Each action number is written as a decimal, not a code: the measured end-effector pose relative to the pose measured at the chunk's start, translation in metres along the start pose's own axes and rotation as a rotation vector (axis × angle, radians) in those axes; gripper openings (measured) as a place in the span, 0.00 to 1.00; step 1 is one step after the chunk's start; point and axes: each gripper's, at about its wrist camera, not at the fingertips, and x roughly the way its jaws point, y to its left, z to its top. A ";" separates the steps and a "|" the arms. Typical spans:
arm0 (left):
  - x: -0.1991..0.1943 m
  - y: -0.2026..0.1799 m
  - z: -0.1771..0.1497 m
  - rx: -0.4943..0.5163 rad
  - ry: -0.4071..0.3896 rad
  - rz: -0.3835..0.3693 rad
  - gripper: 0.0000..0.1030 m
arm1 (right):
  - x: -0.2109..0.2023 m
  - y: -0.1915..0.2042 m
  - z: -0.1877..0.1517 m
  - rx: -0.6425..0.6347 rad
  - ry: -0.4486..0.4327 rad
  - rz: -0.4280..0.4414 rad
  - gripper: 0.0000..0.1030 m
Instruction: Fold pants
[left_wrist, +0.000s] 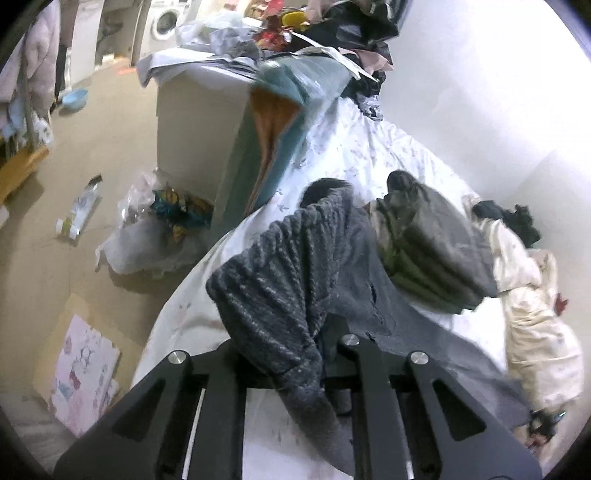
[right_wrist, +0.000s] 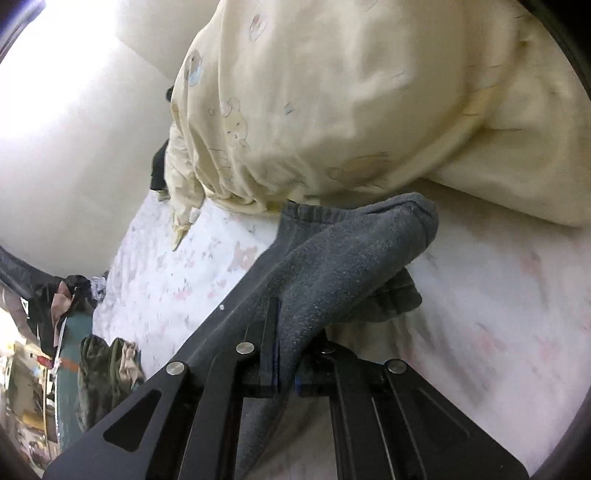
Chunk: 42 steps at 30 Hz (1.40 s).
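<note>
The grey fleece pants (left_wrist: 295, 273) hang bunched over the white floral bed sheet (left_wrist: 351, 147). My left gripper (left_wrist: 295, 373) is shut on a fold of them, with cloth draped over and between the fingers. In the right wrist view my right gripper (right_wrist: 286, 365) is shut on another part of the grey pants (right_wrist: 343, 258), near the elastic waistband, lifted just above the sheet (right_wrist: 177, 280). The fingertips of both grippers are hidden by cloth.
A stack of folded green and grey clothes (left_wrist: 432, 247) lies on the bed beyond the pants. A cream printed garment (right_wrist: 332, 103) lies to the right. A white cabinet (left_wrist: 195, 125) piled with clutter stands beside the bed; bags and litter (left_wrist: 162, 218) lie on the floor.
</note>
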 end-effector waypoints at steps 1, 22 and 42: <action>-0.009 0.008 0.002 -0.008 0.000 -0.004 0.10 | -0.016 -0.006 -0.010 0.022 0.022 -0.027 0.04; -0.071 0.114 -0.066 0.042 0.171 0.243 0.09 | -0.086 -0.081 -0.147 -0.063 0.273 -0.693 0.43; -0.055 0.103 -0.064 0.066 0.164 0.337 0.09 | 0.006 -0.008 -0.081 -0.516 0.220 -0.629 0.32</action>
